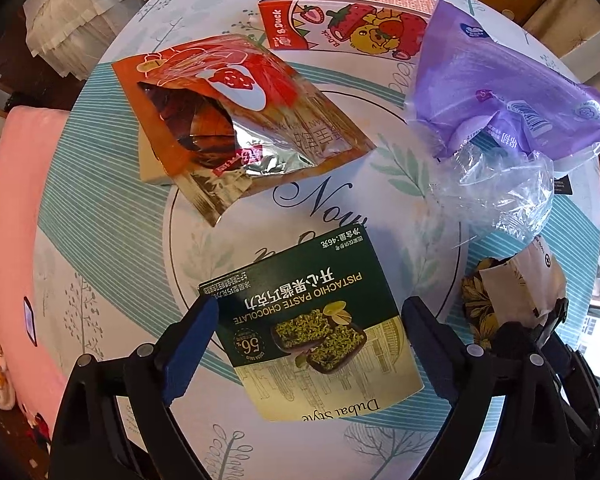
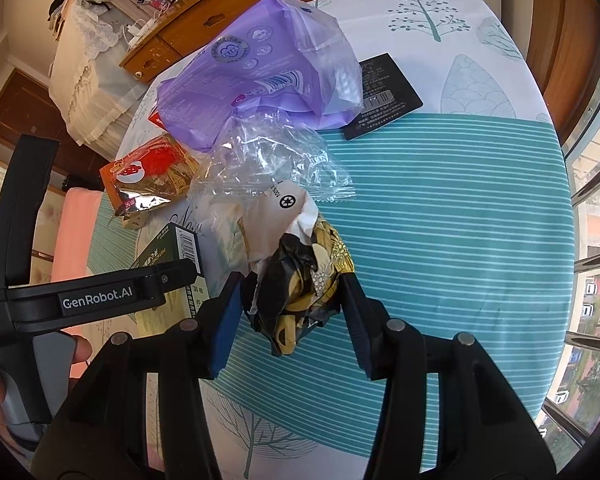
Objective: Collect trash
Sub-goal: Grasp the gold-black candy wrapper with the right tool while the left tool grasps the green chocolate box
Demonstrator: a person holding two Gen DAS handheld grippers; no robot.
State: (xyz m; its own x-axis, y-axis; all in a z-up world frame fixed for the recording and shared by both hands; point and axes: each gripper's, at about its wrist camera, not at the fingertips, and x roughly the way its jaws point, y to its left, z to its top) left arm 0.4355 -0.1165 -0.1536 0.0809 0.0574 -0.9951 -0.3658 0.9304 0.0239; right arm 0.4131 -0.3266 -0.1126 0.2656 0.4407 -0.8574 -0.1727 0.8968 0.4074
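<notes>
1. The left gripper (image 1: 308, 344) is pointing down over the table (image 1: 100, 208) with its jaws spread wide; the green box (image 1: 312, 320) is lying flat between them, and the blue pads are not pressing on it.
2. The right gripper (image 2: 292, 312) is standing about half open, its pads clamping a crumpled wrapper (image 2: 300, 280) patterned in black, gold and white.
3. In the left view, that wrapper (image 1: 512, 292) is sitting at 3 o'clock from the box, just beside the right jaw.
4. The box is showing pistachio chocolate art, dark green above and pale gold below, with its print upside down.
5. At 11 o'clock from the box, a torn orange pouch (image 1: 236, 120) is exposing its foil lining.
6. At 12 o'clock, a strawberry carton (image 1: 340, 20) is lying on its side.
7. At 2 o'clock, a purple bag (image 1: 500, 80) is resting against clear crumpled plastic (image 1: 496, 188).
8. In the right view, a black card (image 2: 384, 96) is peeking out from under the purple bag (image 2: 260, 72).
9. The left gripper's body is covering part of the box (image 2: 180, 248) there, and a hand (image 2: 4, 380) is being cut off by the frame edge.
10. Something pale under the pouch is staying mostly hidden; what it is cannot be told.
</notes>
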